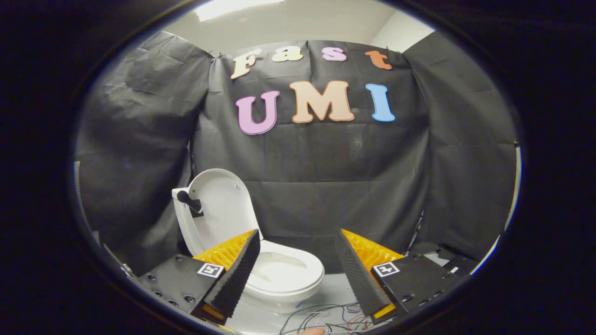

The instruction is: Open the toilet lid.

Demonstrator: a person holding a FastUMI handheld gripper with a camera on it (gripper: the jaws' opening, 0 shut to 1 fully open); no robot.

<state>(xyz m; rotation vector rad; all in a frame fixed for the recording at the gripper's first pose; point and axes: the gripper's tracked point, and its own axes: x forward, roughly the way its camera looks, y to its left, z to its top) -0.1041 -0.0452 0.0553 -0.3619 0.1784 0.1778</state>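
Gripper [298, 253]: its two fingers are spread wide apart, holding nothing; black ridged pads face inward, orange ribbing shows behind them.
Left finger [237, 274]: its tip overlaps the near left part of the toilet's seat in this view; whether it touches cannot be told.
Right finger [356, 274]: well to the right of the toilet, over bare surface.
Wires [326, 316]: a loose tangle of thin wires on the white counter [335, 288], just ahead of the fingers and between them.
Toilet [284, 274]: a small white model standing on the counter, ahead of the left finger and left of the gap between the fingers; its long axis runs from the back left toward the near right, front pointing near right.
Toilet lid [223, 204]: already raised, standing nearly upright at the back left of the bowl, its inner face turned toward the fingers, its long axis roughly vertical.
Black handle [188, 200]: a dark lever on the lid's left edge.
Seat [298, 270]: down, its oval opening uncovered.
Booth wall [326, 186]: black cloth behind the toilet.
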